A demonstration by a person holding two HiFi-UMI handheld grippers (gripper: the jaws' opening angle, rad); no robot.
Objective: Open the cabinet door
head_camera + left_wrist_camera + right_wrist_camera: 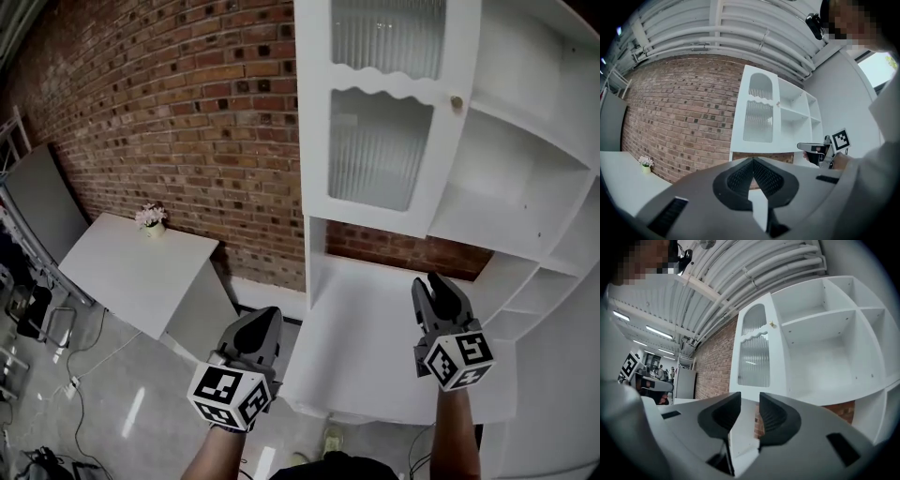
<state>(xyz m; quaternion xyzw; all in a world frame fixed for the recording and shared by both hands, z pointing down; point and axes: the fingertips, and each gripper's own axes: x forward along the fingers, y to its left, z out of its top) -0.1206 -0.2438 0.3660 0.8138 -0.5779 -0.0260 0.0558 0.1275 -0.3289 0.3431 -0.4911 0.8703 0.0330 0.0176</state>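
Note:
The white cabinet door (375,112) with two ribbed glass panes and a small brass knob (457,102) stands swung out to the left, baring the open shelves (511,178). My right gripper (431,281) hovers over the cabinet's white counter (375,337), well below the knob and apart from the door. Its jaws are open with nothing between them (750,397); the door (752,352) and knob (772,324) lie ahead. My left gripper (267,317) hangs left of the counter's edge, shut and empty (752,161), facing the door (759,112).
A red brick wall (187,103) runs behind the cabinet. A white table (131,267) with a small flower pot (150,217) stands at the left, with a grey panel (42,202) beyond it. Cables and a chair lie on the shiny floor (56,394).

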